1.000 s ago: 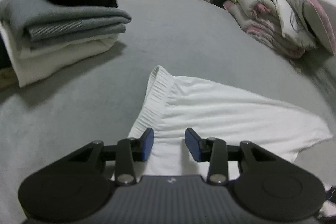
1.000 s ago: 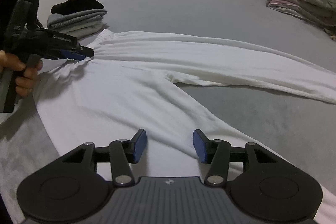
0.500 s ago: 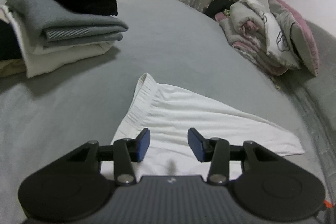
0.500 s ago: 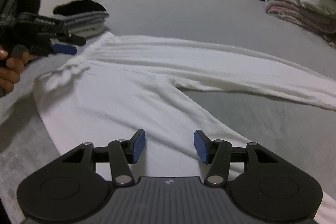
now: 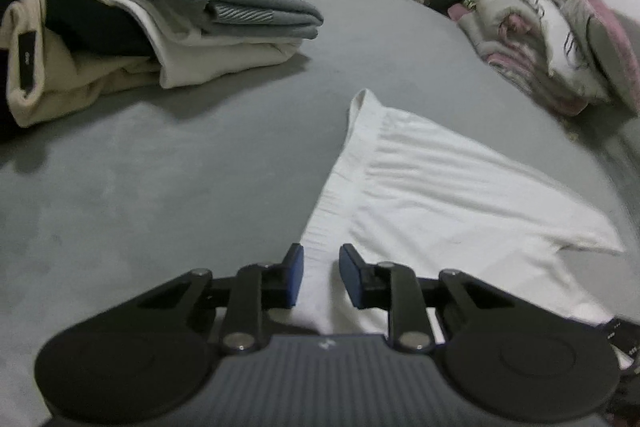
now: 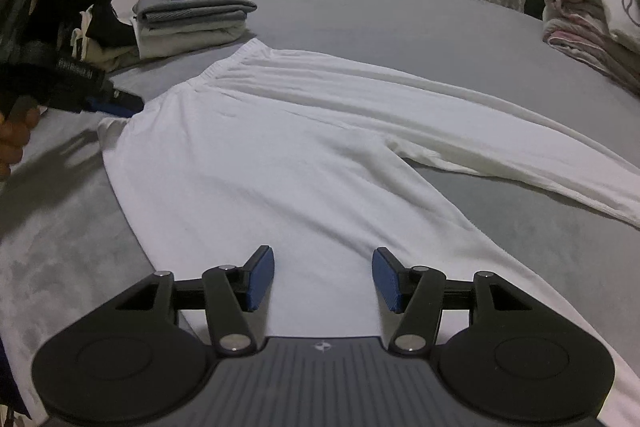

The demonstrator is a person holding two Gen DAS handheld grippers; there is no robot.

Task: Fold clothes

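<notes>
White long trousers with a ribbed elastic waistband (image 6: 304,147) are spread flat on the grey bed cover (image 6: 400,15), legs splayed apart. Left gripper (image 5: 320,277) sits at the waistband edge, jaws narrowed around a fold of the white fabric. Right gripper (image 6: 323,277) hovers over the near leg, jaws wide, holding nothing. Stack of folded black, grey and white clothes (image 5: 208,11) sits just past the waistband.

The white trousers (image 6: 320,155) run off the right edge, cuffs unseen; the holding hand (image 6: 14,135) is cut off at left.
</notes>
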